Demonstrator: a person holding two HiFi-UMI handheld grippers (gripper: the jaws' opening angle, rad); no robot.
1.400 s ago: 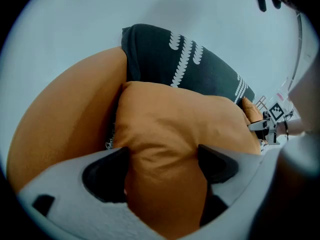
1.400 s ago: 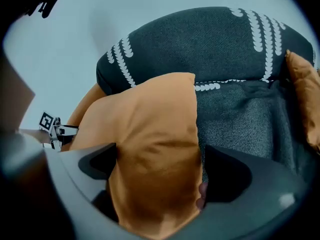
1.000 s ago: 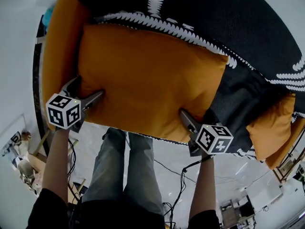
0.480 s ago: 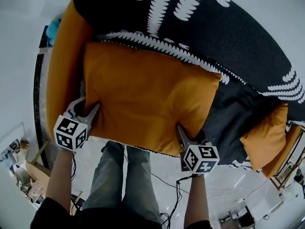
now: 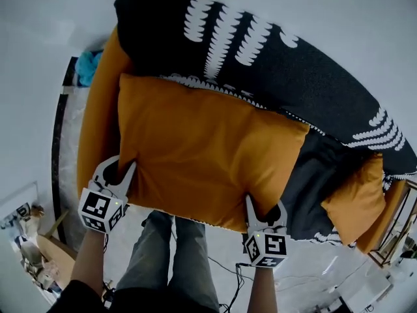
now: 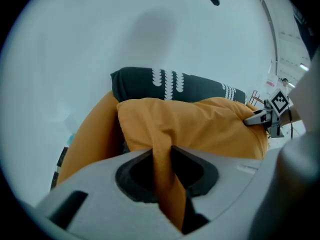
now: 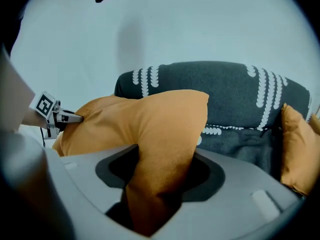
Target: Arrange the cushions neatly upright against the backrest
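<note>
A large orange cushion (image 5: pixel 202 149) lies across the dark, white-patterned sofa, its far edge near the backrest (image 5: pixel 260 57). My left gripper (image 5: pixel 120 171) is at the cushion's near left corner, jaws closing, and a thin fold of orange fabric (image 6: pixel 165 179) is pinched between them. My right gripper (image 5: pixel 264 207) is at the near right corner, jaws closing around a thick bunch of the cushion (image 7: pixel 160 154). A smaller orange cushion (image 5: pixel 355 197) leans at the sofa's right end.
An orange armrest (image 5: pixel 98 129) runs along the sofa's left end, with something teal (image 5: pixel 88 67) behind it. The dark seat (image 5: pixel 313 175) shows between the two cushions. The person's legs (image 5: pixel 169 259) and floor cables (image 5: pixel 228 272) are below the front edge. A white wall stands behind.
Both grippers have closed on the large cushion's near corners and drawn back toward the person. More of the backrest shows above the cushion.
</note>
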